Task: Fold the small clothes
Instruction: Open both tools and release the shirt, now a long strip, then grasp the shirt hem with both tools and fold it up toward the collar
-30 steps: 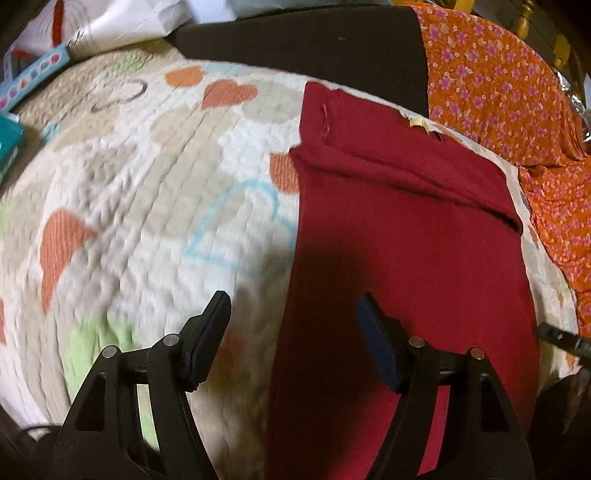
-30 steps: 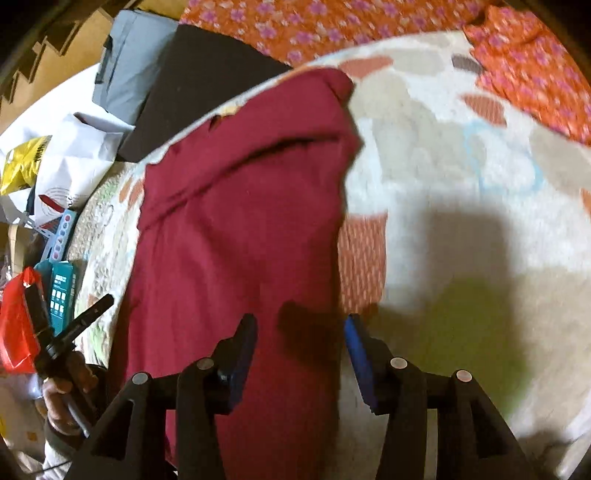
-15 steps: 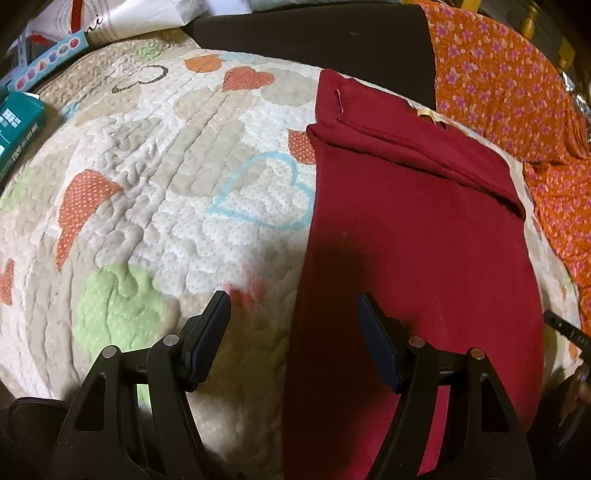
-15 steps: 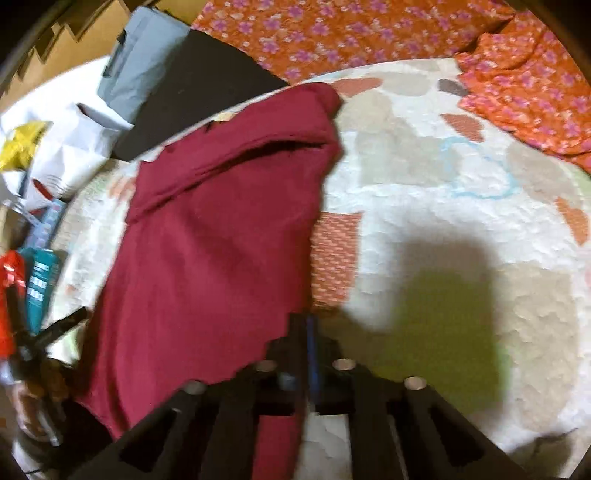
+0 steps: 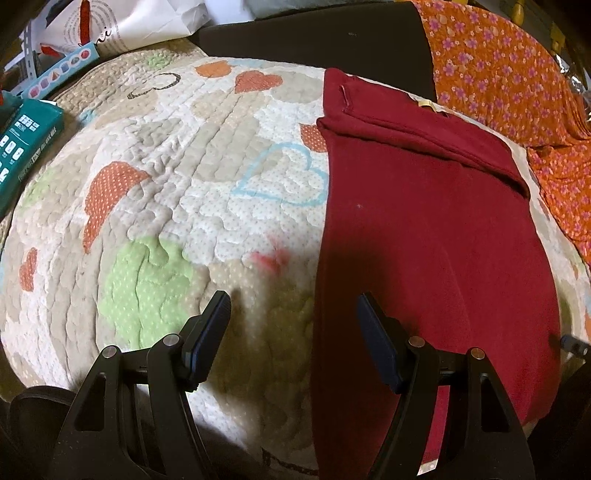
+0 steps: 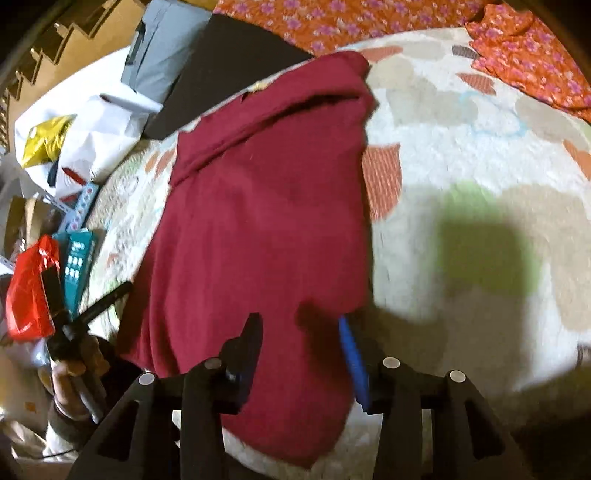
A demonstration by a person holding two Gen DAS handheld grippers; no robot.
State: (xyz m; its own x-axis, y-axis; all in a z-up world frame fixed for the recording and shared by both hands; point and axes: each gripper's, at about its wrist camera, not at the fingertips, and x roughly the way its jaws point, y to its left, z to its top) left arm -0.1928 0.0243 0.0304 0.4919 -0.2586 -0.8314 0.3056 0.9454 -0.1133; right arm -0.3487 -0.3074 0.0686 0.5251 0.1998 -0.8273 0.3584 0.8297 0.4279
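A dark red garment lies folded lengthwise on a quilt with heart patterns. My left gripper is open and empty, hovering over the garment's left edge near its bottom end. In the right wrist view the garment is bunched at its near end, which sits between the open fingers of my right gripper. The fingers stand apart around the cloth without pinching it. The left gripper also shows in the right wrist view at the left, held in a hand.
Orange floral cloth lies at the far right. A black panel is behind the garment. Teal boxes and white bags sit at the far left. A red bag is beside the quilt.
My right gripper was open a second ago, shut on the garment's near edge half a second ago, and has opened again. The left gripper drew back slightly, staying open.
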